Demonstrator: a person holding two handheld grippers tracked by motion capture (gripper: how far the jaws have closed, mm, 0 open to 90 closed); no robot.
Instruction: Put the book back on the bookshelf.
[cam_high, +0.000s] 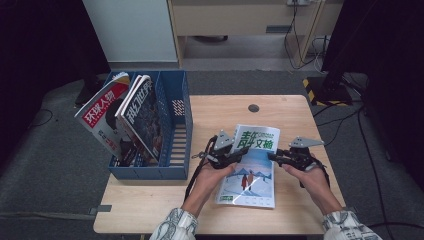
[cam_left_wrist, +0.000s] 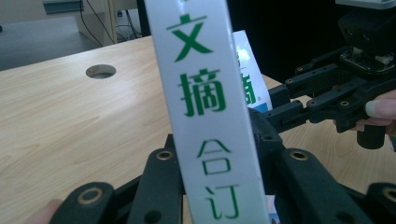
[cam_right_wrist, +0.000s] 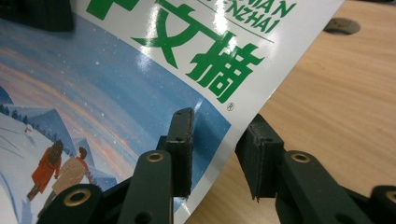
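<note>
1. While I steer from afar, the wooden table (cam_high: 280, 107) is my landmark: the blue file rack (cam_high: 176, 130) stands at its left edge, already holding two magazines (cam_high: 125, 117) that lean in its left compartments, while the right compartment looks free.
2. Right of that rack, near the table's middle, sits the green-titled magazine (cam_high: 251, 167), its near end on the wood and its far end apparently tipped up between my tools.
3. My left gripper (cam_high: 223, 156) works the magazine's spine side, the side toward the rack; the left gripper view shows the white spine (cam_left_wrist: 205, 107) standing upright between the jaws, which I read as clenched on it.
4. My right gripper (cam_high: 280, 156) meets the magazine's far-from-rack edge; in the right gripper view one jaw lies over the cover (cam_right_wrist: 116, 88), the other under the edge, with a gap showing, so I judge it not yet closed.
5. As I judge it, the lift has barely begun: pinching the right side, carrying the magazine over to the rack and slotting it in remain.
</note>
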